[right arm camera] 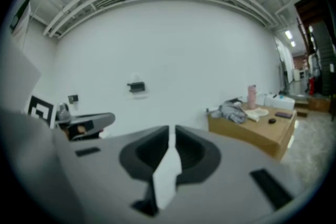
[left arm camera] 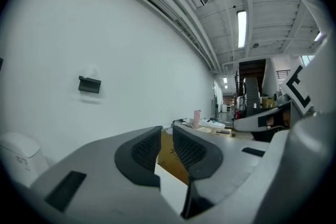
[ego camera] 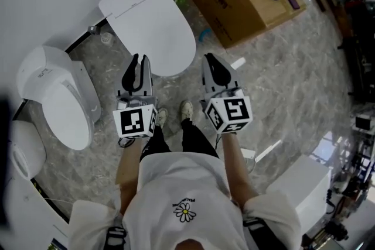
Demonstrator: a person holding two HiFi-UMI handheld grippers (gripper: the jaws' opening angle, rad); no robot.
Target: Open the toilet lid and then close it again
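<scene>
Head view: toilet (ego camera: 149, 23) on marbled floor (ego camera: 281, 85)

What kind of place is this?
Probably a workshop or test hall, not a real bathroom: several toilets stand side by side along a bare wall, a cardboard box holds odds and ends, and the ceiling is open, industrial.

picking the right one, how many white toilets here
3: a white toilet straight ahead, a second toilet left of it, a third toilet cut off at the left edge; more may be hidden.
</scene>
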